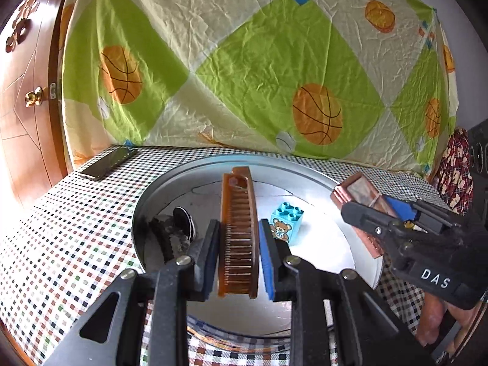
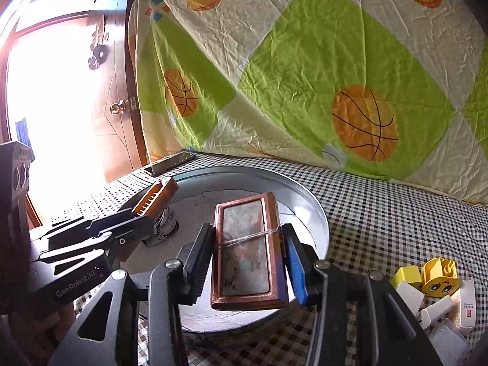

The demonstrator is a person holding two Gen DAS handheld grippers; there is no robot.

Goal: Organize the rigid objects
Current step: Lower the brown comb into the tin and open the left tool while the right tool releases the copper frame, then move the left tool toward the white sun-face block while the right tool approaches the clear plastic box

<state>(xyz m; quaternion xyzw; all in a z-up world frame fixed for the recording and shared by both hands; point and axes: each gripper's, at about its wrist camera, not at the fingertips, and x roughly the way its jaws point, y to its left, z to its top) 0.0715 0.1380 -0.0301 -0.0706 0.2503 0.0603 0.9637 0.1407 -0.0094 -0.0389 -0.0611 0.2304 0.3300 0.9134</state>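
Over the round tray: both hand-held grippers arrive loaded, above a checkered tablecloth.
Left gripper: clenched on an amber comb, pads pressing its long sides, teeth facing up; it hangs above the tray's middle.
Right gripper: grasping a copper-framed box tied with string, held level above the tray's near right rim.
Already inside: a blue bear block and a dark, crumpled item I cannot identify, lying on the tray floor.
Waiting: a yellow face block and white pieces sit well apart on the cloth, right of the tray.
Step in hand: apparently placing, two objects being delivered at once.
Next move: lower each load into bare tray floor, clear of the bear block, then release; the two tools are close, so they need room to avoid bumping each other.
Bystander: a phone lies at the table's far left corner.
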